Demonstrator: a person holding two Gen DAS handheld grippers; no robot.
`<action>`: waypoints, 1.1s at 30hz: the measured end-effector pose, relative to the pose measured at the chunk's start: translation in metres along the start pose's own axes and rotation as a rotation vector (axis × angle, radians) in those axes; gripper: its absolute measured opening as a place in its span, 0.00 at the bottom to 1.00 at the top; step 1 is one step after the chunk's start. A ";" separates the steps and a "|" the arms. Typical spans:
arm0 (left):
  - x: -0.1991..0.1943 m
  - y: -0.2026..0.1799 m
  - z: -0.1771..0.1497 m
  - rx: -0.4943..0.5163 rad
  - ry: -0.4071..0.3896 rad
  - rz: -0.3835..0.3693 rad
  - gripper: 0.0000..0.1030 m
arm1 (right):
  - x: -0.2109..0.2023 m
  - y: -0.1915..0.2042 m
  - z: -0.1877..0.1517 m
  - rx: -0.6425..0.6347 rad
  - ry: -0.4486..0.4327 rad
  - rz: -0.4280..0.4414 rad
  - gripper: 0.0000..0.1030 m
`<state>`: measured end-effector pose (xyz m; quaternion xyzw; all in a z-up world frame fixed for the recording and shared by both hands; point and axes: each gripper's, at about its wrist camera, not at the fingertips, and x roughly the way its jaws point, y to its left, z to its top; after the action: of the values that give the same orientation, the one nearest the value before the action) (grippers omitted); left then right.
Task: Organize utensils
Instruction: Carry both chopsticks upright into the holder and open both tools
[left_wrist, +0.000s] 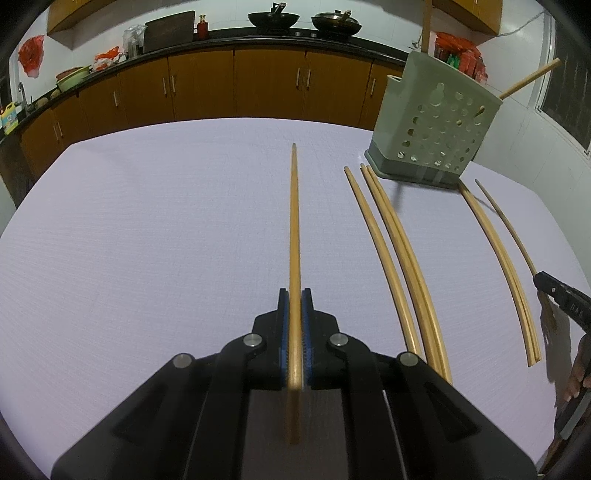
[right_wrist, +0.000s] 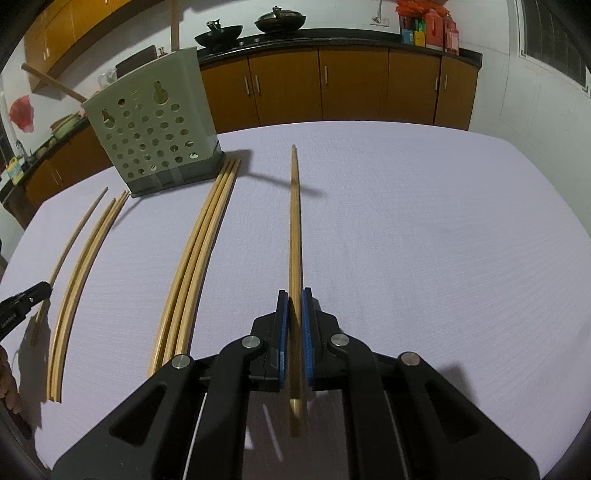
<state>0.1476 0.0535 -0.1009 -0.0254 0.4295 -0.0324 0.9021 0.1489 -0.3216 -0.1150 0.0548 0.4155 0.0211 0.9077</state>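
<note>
Chopsticks are being gathered for the holder; one chopstick is clamped between the blue pads of the left gripper, and another chopstick is clamped the same way in the right gripper; both sets of fingers are pressed together on the wood, each stick running forward past the fingertips with its far end over the tablecloth.

The green perforated holder is seen standing upright at the far side of the table, between the two grippers; at least one stick is already leaning out of its top. Loose chopsticks are left lying on the cloth just in front of the holder, and a second loose pair lies further right, near the other gripper's tip.

Step in hand is judged as pick-up done, carry pending; next move calls for each held stick to be lifted, tipped end-down over the holder's open top and released; the long overhang could knock the holder's rim or nudge the loose sticks; whether the held sticks touch the cloth cannot be told.
</note>
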 end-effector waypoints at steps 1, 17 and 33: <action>-0.001 -0.001 0.000 0.010 -0.001 0.004 0.07 | -0.001 0.001 0.000 -0.007 -0.002 -0.005 0.08; -0.124 0.014 0.080 -0.012 -0.355 -0.046 0.07 | -0.104 0.006 0.064 -0.026 -0.364 0.015 0.08; -0.194 -0.040 0.135 0.103 -0.483 -0.246 0.07 | -0.192 0.041 0.129 -0.049 -0.617 0.231 0.07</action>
<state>0.1291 0.0313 0.1375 -0.0387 0.1932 -0.1565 0.9678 0.1211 -0.3076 0.1174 0.0835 0.1113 0.1161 0.9834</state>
